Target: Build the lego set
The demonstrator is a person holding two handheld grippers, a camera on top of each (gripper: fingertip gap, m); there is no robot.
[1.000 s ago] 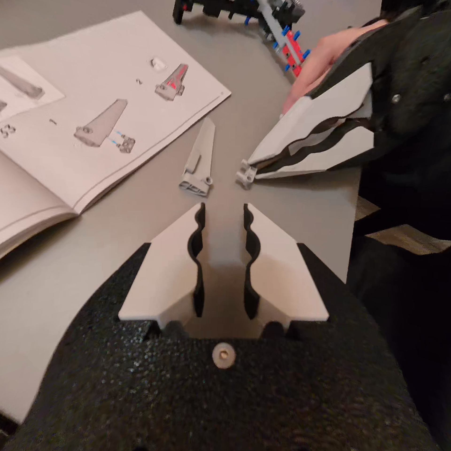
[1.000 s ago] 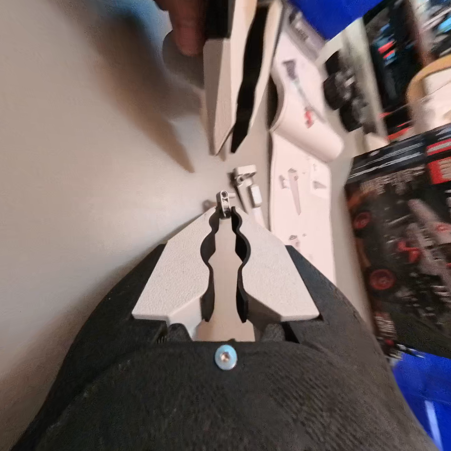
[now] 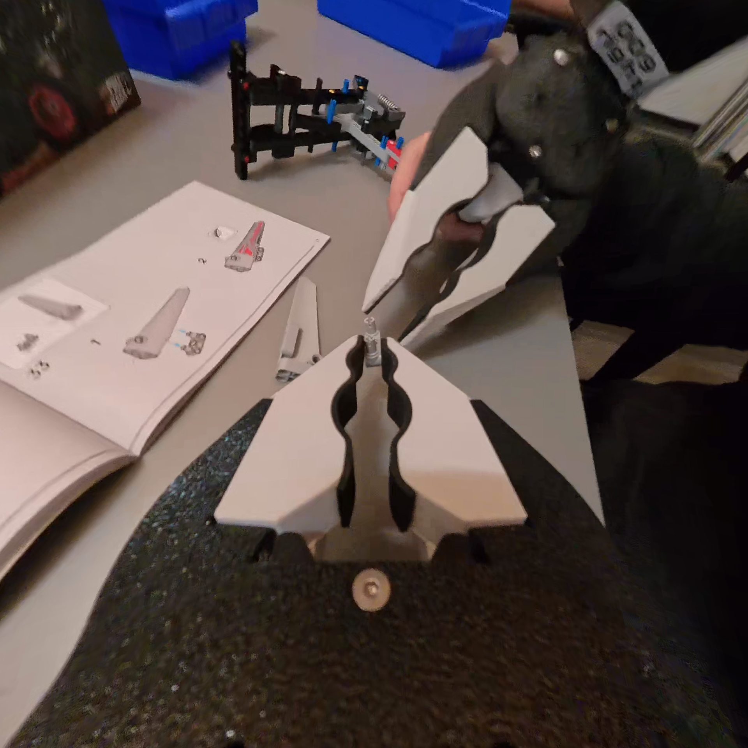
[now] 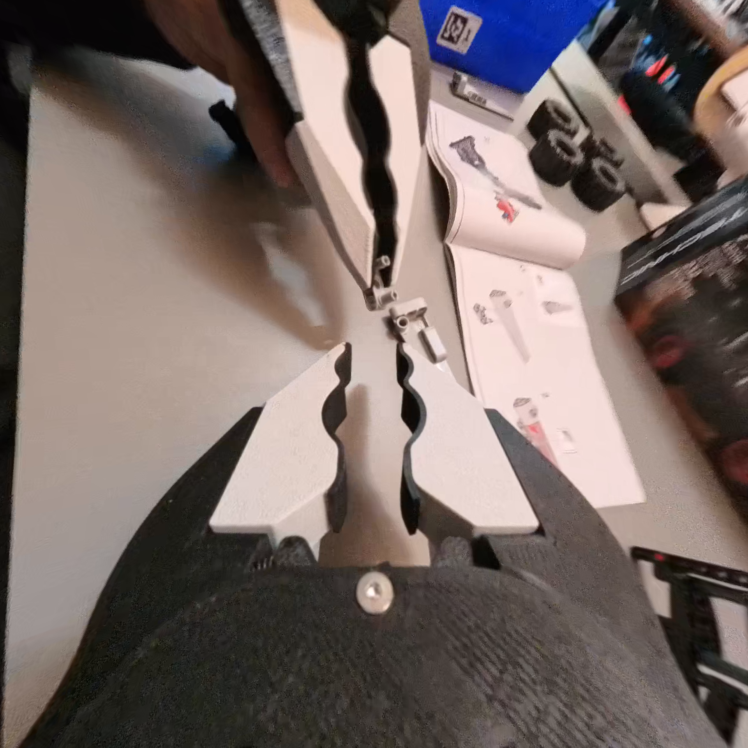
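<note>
Left gripper (image 3: pixel 371 344) pinches a small grey connector (image 3: pixel 370 339) at its tips, lifted just beside the grey panel (image 3: pixel 301 328) — light, stiff, slippery, best held across flat sides. Right gripper (image 4: pixel 372 352) stands apart, empty, near the panel.

The connector (image 3: pixel 370 342) has passed from the right tongs (image 4: pixel 370 350), now spread, to the left tongs (image 3: pixel 370 344), now clamped on it.
</note>
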